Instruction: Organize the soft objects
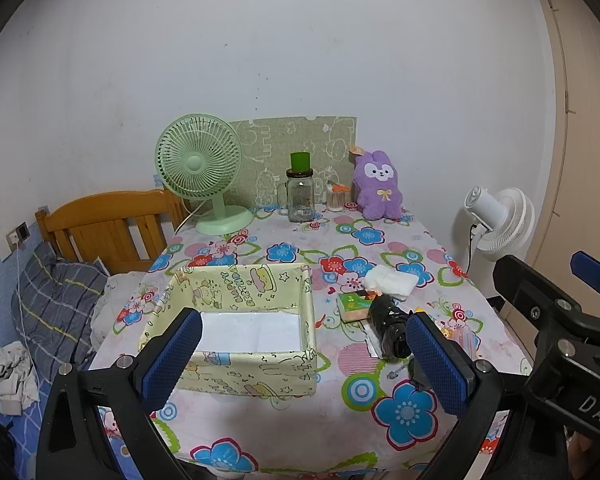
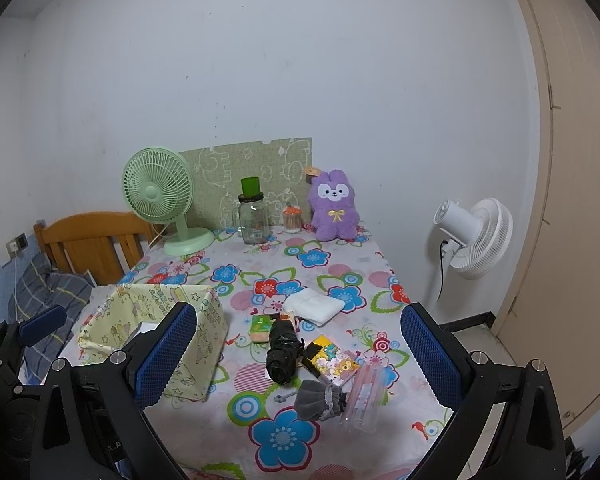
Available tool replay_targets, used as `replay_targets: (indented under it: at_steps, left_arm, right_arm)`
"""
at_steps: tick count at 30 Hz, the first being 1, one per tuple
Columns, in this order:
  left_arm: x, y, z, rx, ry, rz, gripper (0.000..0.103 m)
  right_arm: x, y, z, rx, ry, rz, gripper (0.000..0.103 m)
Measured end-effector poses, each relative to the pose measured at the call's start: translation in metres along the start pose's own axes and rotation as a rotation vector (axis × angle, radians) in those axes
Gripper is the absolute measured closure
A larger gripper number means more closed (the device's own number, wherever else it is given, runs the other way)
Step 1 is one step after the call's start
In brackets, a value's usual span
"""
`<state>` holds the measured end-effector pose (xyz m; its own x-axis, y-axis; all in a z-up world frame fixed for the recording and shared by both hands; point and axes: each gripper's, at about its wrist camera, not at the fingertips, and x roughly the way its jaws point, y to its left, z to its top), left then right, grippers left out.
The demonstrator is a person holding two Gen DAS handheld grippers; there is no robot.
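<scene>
- Yellow cartoon-print fabric box sits on the near left part of the floral tablecloth, open-topped, with a white sheet on its floor.
- Soft items lie to its right: a folded white cloth, a black plastic roll, a green packet, a grey drawstring pouch.
- Purple plush rabbit sits upright at the far edge, near the wall.
- Left gripper hovers with fingers wide apart, holding nothing; right gripper likewise spread and empty.
- Green desk fan and glass jar stand at the back.
</scene>
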<state>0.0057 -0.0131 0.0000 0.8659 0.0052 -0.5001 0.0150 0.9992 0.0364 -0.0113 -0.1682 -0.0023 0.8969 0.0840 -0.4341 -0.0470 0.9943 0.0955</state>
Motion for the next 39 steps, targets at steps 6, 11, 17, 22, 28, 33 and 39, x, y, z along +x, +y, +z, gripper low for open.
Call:
replay_targets:
  at_steps: [6, 11, 17, 22, 28, 33, 39]
  left_arm:
    - [-0.0013, 0.0008, 0.0010, 0.003, -0.017, 0.001, 0.000]
    - [-0.0019, 0.0016, -0.0005, -0.002, -0.014, 0.003, 0.000]
    - [-0.0018, 0.0025, -0.0007, -0.003, -0.014, 0.003, 0.000]
    - [-0.0012, 0.0041, -0.0013, -0.014, -0.012, 0.007, 0.000]
    - [0.0007, 0.0040, -0.0023, -0.019, -0.007, 0.002, 0.000]
    - [0.0018, 0.0040, -0.0023, -0.017, -0.006, -0.006, 0.000]
    - [0.0042, 0.0038, -0.0022, -0.026, -0.006, -0.011, 0.002]
  right_arm:
    - [-0.0008, 0.0003, -0.0003, 0.002, -0.001, 0.001, 0.000]
    - [-0.0014, 0.0013, -0.0013, 0.002, -0.002, -0.001, 0.000]
    - [-0.0018, 0.0017, -0.0010, 0.005, 0.003, 0.003, 0.000]
    - [-0.0020, 0.0021, -0.0008, 0.006, 0.003, 0.005, 0.000]
    - [-0.0006, 0.0019, -0.0006, 0.007, 0.008, 0.000, 0.000]
    - [-0.0001, 0.0016, -0.0002, 0.012, 0.011, 0.001, 0.000]
    - [0.0022, -0.0023, -0.0001, 0.016, 0.010, -0.004, 0.000]
